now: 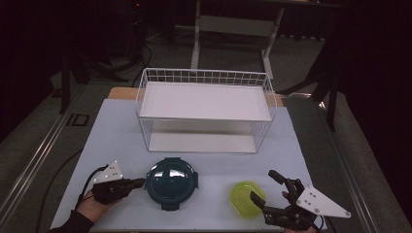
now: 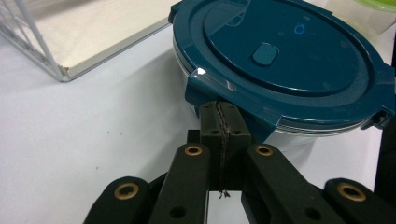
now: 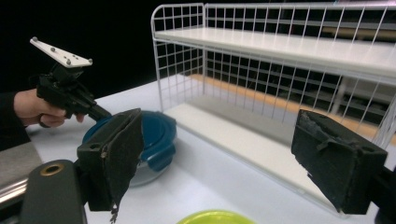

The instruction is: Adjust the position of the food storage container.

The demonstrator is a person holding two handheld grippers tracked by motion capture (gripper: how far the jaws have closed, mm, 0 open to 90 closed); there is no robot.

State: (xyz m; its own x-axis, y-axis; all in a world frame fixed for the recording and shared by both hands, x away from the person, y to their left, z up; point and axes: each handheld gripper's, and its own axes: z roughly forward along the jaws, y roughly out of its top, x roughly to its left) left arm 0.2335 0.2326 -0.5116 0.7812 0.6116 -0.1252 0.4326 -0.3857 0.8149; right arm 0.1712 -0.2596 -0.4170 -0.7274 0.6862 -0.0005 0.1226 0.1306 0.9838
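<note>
A round container with a dark teal lid [image 1: 171, 182] sits on the table's near side, left of centre. My left gripper [image 1: 142, 183] lies just to its left, shut with nothing held. In the left gripper view the closed tips [image 2: 219, 114] sit right against a side clasp of the teal lid [image 2: 280, 56]. A small yellow-green container [image 1: 246, 198] sits to the right. My right gripper [image 1: 262, 185] is wide open beside it, one finger over its right edge. In the right gripper view its pads [image 3: 116, 149] are far apart, framing the teal container [image 3: 159, 135] and the rack.
A white two-tier wire rack [image 1: 204, 111] stands at the back middle of the pale table mat [image 1: 111, 141], both shelves bare. The rack [image 3: 280, 70] fills the right gripper view's upper right. A hand holds the left gripper [image 3: 70, 95] there. Dark floor surrounds the table.
</note>
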